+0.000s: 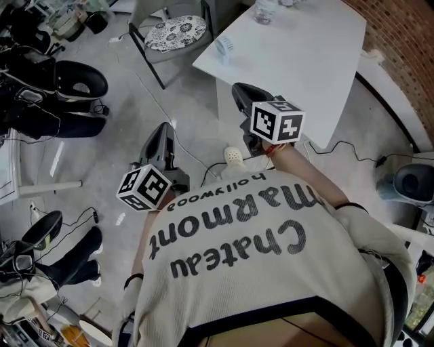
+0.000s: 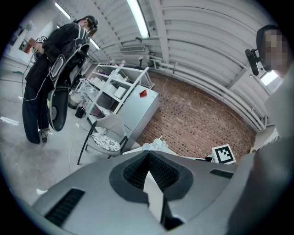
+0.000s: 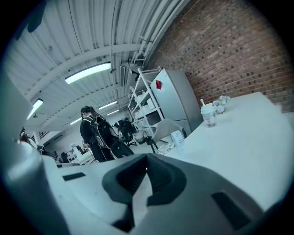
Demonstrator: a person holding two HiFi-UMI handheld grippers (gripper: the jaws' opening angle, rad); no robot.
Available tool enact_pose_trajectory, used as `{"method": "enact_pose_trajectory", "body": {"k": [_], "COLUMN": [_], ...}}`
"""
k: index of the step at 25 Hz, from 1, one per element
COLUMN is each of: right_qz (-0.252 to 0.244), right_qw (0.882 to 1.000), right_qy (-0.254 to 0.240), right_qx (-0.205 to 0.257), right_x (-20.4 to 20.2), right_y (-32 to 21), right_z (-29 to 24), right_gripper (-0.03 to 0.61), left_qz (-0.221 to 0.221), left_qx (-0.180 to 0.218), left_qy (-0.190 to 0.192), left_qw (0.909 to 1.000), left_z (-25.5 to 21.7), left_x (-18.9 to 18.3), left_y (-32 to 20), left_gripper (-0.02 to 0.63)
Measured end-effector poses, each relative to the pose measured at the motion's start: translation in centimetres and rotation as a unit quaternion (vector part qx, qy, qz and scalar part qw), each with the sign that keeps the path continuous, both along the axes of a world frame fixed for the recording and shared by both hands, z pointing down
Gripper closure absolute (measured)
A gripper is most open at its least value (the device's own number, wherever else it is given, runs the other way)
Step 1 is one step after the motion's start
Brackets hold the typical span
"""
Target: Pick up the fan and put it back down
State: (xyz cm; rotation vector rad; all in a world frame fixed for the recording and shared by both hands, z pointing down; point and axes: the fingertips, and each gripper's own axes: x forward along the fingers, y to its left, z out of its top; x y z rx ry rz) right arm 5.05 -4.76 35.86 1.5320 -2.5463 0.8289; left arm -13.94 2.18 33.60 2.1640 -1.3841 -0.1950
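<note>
Head view: white table [image 1: 305,68] ahead of me. My left claw [image 1: 161,135] hangs over floor off table's left side, tips pressed together, nothing in it. Right claw [image 1: 241,93] by table's near edge, likewise closed tight and empty; right gripper view shows pads meeting. Lidded cup [image 1: 264,10] at table's far edge. Fan [image 1: 413,183], as best I can read it, is round grey unit on floor past table's right edge, cord running toward it, well apart from both claws. Chair [image 1: 176,30] with patterned cushion beyond left claw.
</note>
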Motion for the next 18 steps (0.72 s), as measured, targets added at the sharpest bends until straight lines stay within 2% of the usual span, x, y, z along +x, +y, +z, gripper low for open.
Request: {"method": "enact_pose_trajectory", "body": {"k": [3, 6, 18], "right_qz": [0.003, 0.002, -0.015], "right_qw": [1.000, 1.000, 1.000], "right_qy": [-0.009, 0.003, 0.016], "right_qx": [0.010, 0.019, 0.007], "right_x": [-0.2, -0.4, -1.6], "right_y": [1.2, 2.4, 4.1], "right_z": [-0.3, 0.0, 1.3], "right_gripper": [0.574, 0.574, 0.574], "left_qz": [0.002, 0.003, 0.012], "left_qx": [0.002, 0.004, 0.001], "left_qy": [-0.004, -0.004, -0.002], "left_qw": [1.0000, 1.0000, 0.9999], "left_z": [0.0, 0.2, 0.8], "left_x": [-0.1, -0.3, -0.6], "left_y": [1.1, 2.0, 3.1], "left_gripper": [0.612, 0.612, 0.612]}}
